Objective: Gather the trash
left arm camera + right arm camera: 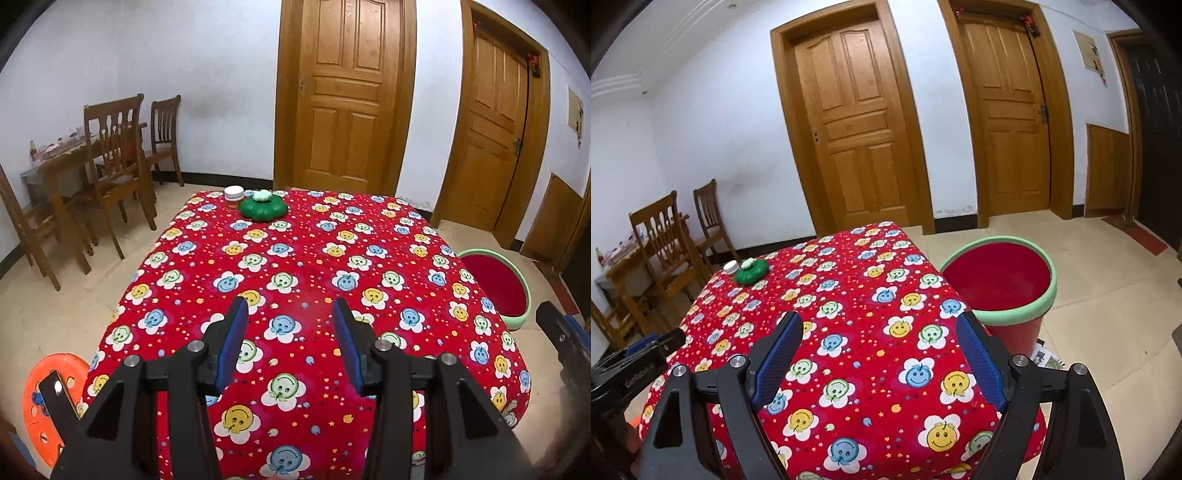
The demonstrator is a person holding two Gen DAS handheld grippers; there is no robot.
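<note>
A table under a red cloth with smiley flowers (314,266) (857,317) fills both views. At its far left corner sit a green flower-shaped container (263,208) (751,273) with a pale lump on top and a small white-lidded jar (234,196) (731,266). A red bin with a green rim (496,284) (999,284) stands on the floor at the table's right side. My left gripper (290,306) hovers over the near part of the cloth, open and empty. My right gripper (879,319) is open wider, also empty, above the near right part of the table.
Wooden chairs (114,166) (661,236) and a cluttered side table (55,155) stand at the left wall. Two wooden doors (347,96) (860,125) are behind the table. An orange plastic stool (48,398) is at the lower left. Papers (1047,356) lie on the tile floor by the bin.
</note>
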